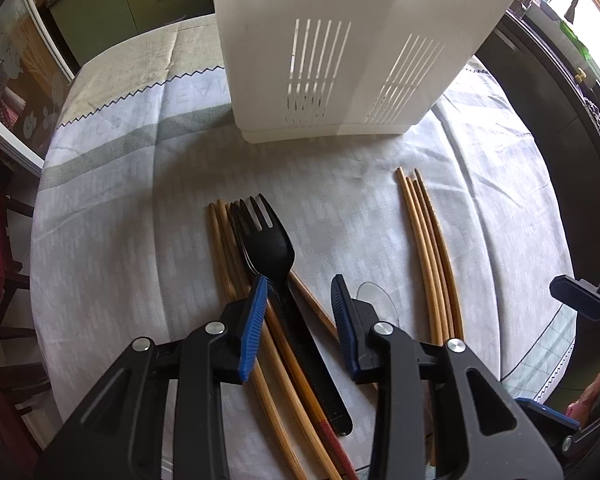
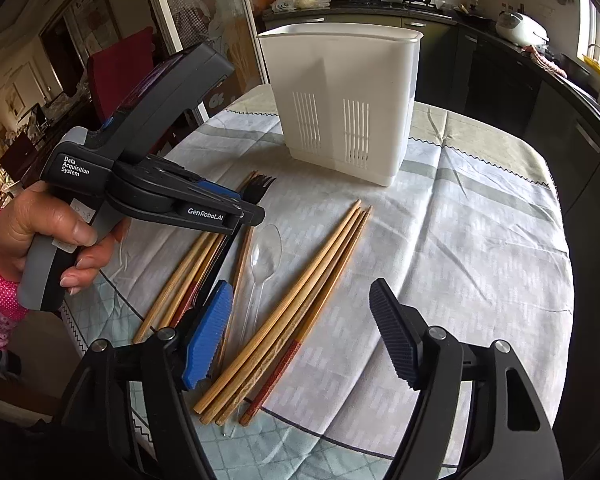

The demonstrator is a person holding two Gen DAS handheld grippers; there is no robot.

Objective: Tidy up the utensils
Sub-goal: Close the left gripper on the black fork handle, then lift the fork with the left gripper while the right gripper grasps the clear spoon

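Left gripper (image 1: 300, 300) is parted astride the black fork (image 1: 268, 240) at frame centre, pads clear; closing risks pinching adjacent chopsticks (image 1: 224, 248); right gripper (image 2: 300, 336) stands wide, empty; white holder (image 1: 340, 60) stands above.

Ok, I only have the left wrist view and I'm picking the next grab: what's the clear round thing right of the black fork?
Observer: A clear plastic spoon, lying whole on the cloth between the two groups of chopsticks.
Operator: Is the right gripper busy? I see only its edge.
Observer: No. The right gripper is open and grips nothing; the right-hand chopsticks lie loose in front of it.
Operator: The holder's top is cut off for me.
Observer: The white holder stands upright, and nothing sticks out above its rim.
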